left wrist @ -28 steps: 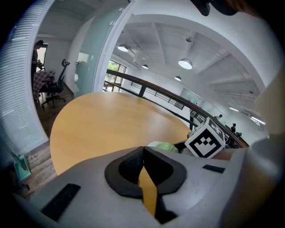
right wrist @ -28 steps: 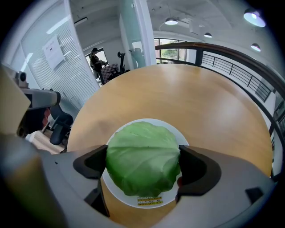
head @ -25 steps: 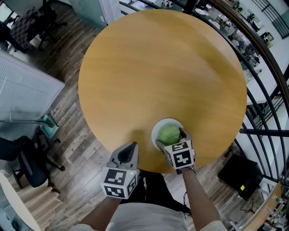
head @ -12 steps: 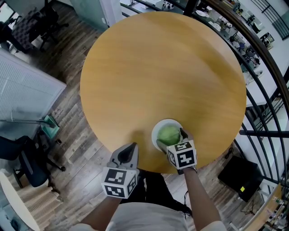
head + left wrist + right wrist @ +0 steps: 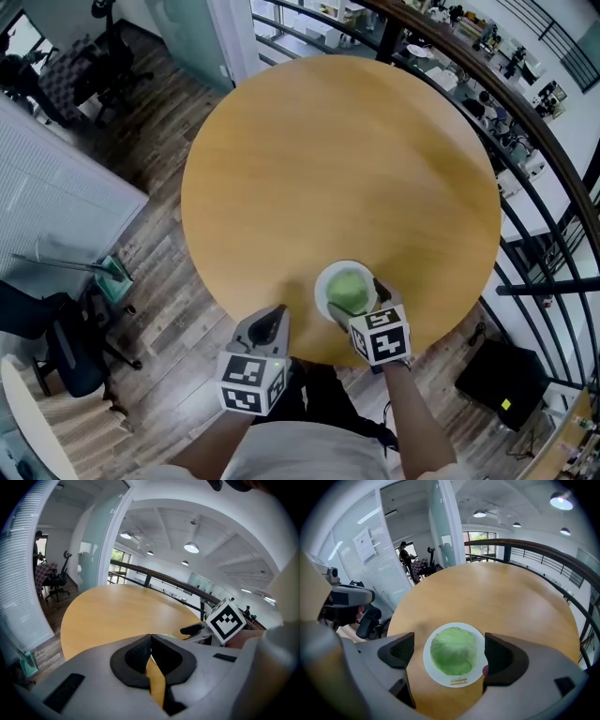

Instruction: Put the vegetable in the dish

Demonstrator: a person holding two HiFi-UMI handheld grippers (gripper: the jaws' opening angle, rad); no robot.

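A green cabbage (image 5: pixel 349 291) (image 5: pixel 453 650) lies in a small white dish (image 5: pixel 323 281) (image 5: pixel 432 671) near the front edge of the round wooden table (image 5: pixel 337 169). My right gripper (image 5: pixel 354 302) (image 5: pixel 449 656) hovers over the dish, open, its jaws standing wide on either side of the dish and apart from the cabbage. My left gripper (image 5: pixel 270 319) (image 5: pixel 150 654) is at the table's front edge, left of the dish, its jaws pressed together with nothing between them.
A dark railing (image 5: pixel 525 141) curves round the table's right side. Office chairs (image 5: pixel 56 347) stand on the wood floor at the left, and a black box (image 5: pixel 511 384) sits on the floor at the lower right.
The view has shifted, so the table sits a little lower in the picture. Both grippers keep their places relative to the dish, and the cabbage stays in it.
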